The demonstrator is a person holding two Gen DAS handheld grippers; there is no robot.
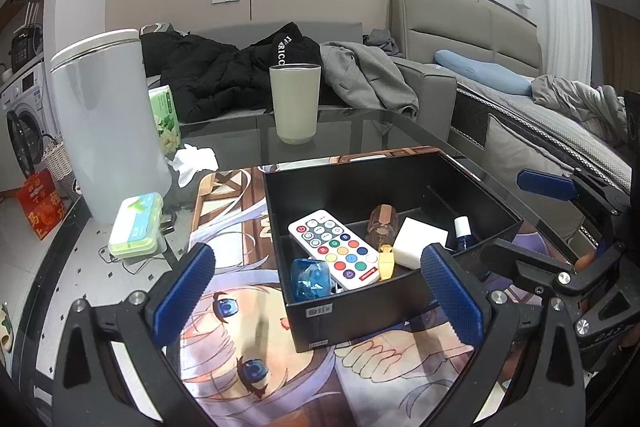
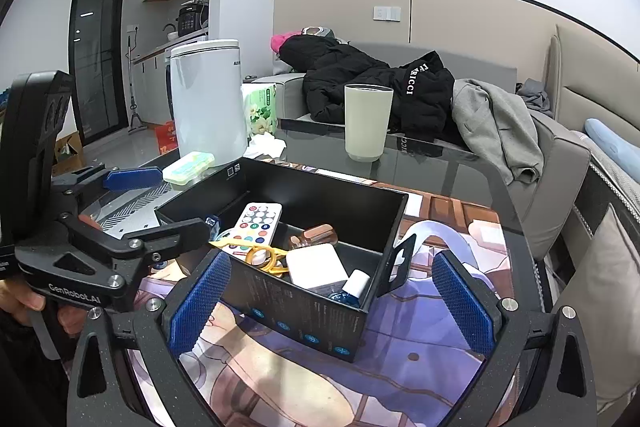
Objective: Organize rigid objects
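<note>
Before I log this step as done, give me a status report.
Left claw open, empty. Right claw open, empty. Remote, white block and small bottles in black box. Nothing blocking.

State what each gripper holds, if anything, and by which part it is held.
Nothing is held. The left gripper and right gripper are both open and empty, near the black box of small items.
</note>
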